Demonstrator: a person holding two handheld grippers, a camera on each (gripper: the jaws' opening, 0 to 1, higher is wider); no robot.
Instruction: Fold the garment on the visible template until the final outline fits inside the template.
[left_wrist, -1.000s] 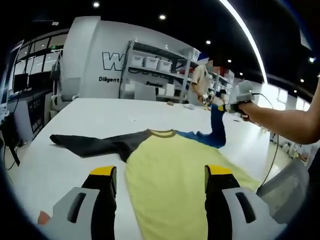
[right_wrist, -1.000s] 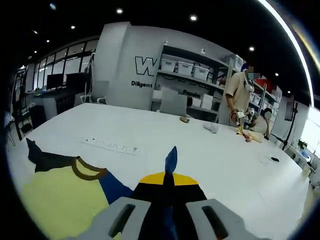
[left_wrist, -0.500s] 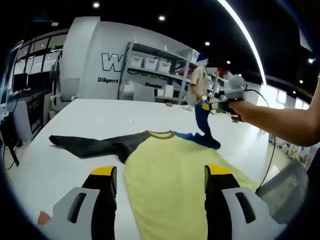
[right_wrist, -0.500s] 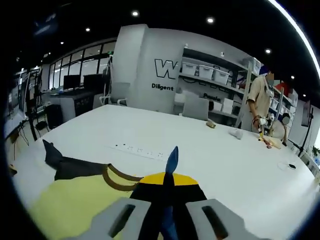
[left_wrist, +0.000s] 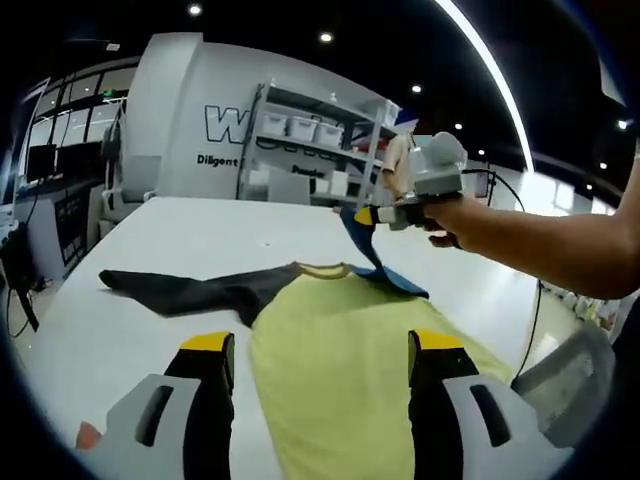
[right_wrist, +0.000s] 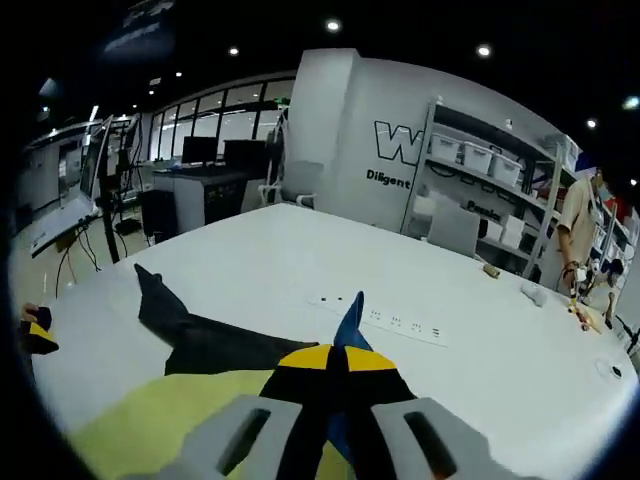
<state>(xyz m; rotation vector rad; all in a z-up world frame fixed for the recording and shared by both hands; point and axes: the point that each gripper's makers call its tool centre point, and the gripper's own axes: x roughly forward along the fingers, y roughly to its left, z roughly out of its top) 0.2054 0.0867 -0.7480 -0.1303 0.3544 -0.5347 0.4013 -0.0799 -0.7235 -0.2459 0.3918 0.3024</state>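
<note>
A yellow shirt (left_wrist: 350, 370) with a brown collar lies flat on the white table (left_wrist: 200, 225). Its dark grey sleeve (left_wrist: 185, 290) stretches out to the left. The blue sleeve (left_wrist: 372, 252) on the other side is lifted off the table, with my right gripper (left_wrist: 362, 216) shut on its end above the collar. In the right gripper view that blue cuff (right_wrist: 349, 322) sticks up between the shut jaws of the right gripper (right_wrist: 335, 362), above the grey sleeve (right_wrist: 200, 335) and yellow body (right_wrist: 170, 425). My left gripper (left_wrist: 318, 345) stands open over the shirt's lower body, holding nothing.
A person (left_wrist: 400, 165) stands at the table's far side by shelves with white bins (left_wrist: 300, 125). A power strip (right_wrist: 380, 318) lies on the table beyond the shirt. Desks with monitors (right_wrist: 200, 165) and a chair stand off the table's left.
My right gripper has carried the blue sleeve leftward, from the shirt's right side to above the collar. The left gripper has stayed put.
</note>
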